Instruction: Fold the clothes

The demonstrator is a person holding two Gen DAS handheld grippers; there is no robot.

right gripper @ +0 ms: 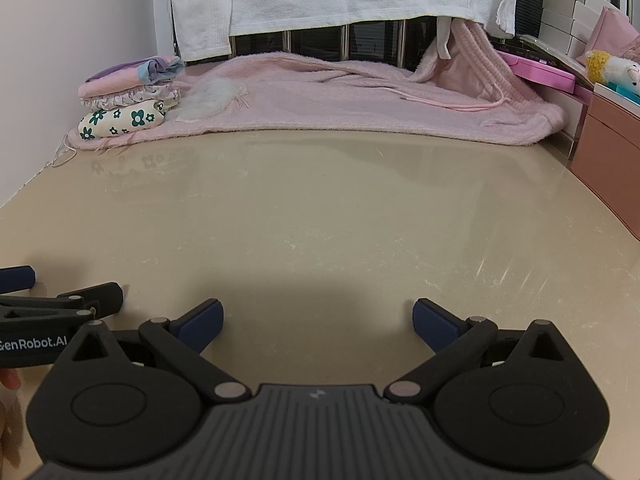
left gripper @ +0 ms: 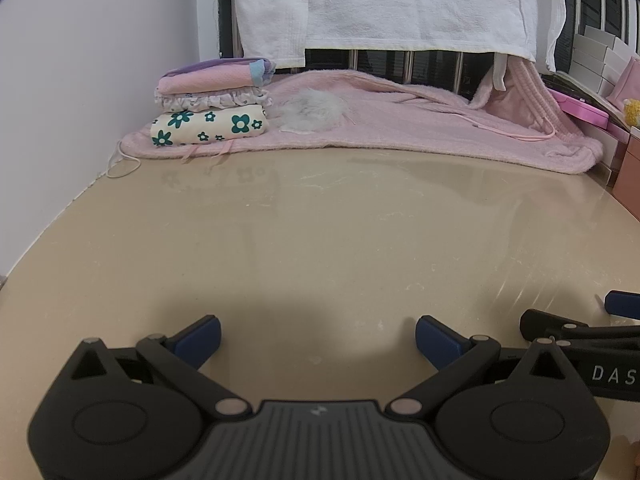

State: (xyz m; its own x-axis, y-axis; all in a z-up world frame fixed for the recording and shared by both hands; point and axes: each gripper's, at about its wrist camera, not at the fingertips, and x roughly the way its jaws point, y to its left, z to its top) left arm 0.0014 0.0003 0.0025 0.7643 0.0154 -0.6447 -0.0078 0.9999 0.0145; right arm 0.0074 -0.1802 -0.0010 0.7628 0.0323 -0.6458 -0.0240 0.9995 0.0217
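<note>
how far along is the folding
Done: three folded pieces sit in a stack at the back left. In hand: nothing; the left tool and right tool are open over the bare table. Left: the pink garment lies unfolded.

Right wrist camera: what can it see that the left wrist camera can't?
Only the right wrist view shows the plush toy's face and a fingertip at its edge. Only the left wrist view shows the right gripper's "DAS" lettering. Both show the folded stack, the pink garment, the white towel, and both open grippers: left, right.
</note>
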